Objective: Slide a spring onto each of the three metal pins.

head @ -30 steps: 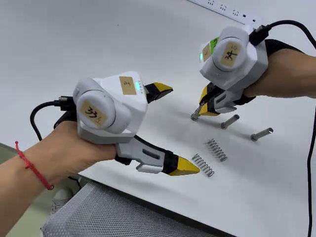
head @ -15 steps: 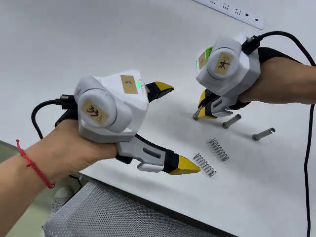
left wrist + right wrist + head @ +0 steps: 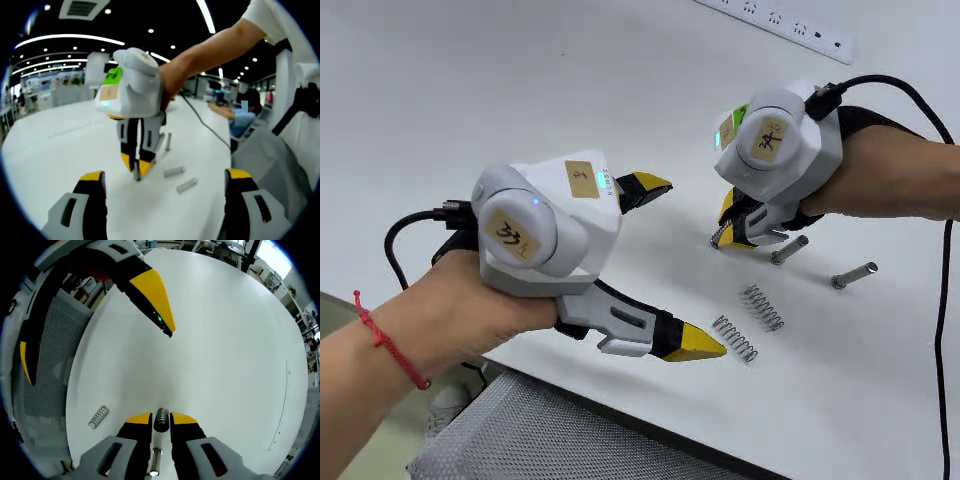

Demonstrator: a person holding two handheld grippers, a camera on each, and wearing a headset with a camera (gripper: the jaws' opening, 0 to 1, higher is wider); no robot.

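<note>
My right gripper (image 3: 732,235) is shut on a spring (image 3: 719,237) whose low end touches the white table (image 3: 520,90). In the right gripper view the coil (image 3: 161,419) stands between the yellow tips (image 3: 161,421); it seems to be threaded on a pin, but I cannot be sure. Two bare metal pins (image 3: 787,248) (image 3: 851,274) lie just right of it. Two loose springs (image 3: 761,306) (image 3: 733,338) lie nearer the front. My left gripper (image 3: 680,263) hovers open and holds nothing, left of the springs. The left gripper view (image 3: 164,177) faces the right gripper (image 3: 137,167), a pin (image 3: 174,172) and a spring (image 3: 186,185).
A white power strip (image 3: 775,22) lies at the table's far edge. A black cable (image 3: 942,300) runs down the right side. Below the table's front edge sits a grey mesh chair (image 3: 520,430). The left gripper's finger (image 3: 152,300) crosses the right gripper view.
The right gripper has rolled slightly over its spring, which stays at the same spot on the table. The left gripper stays open and has hardly moved.
</note>
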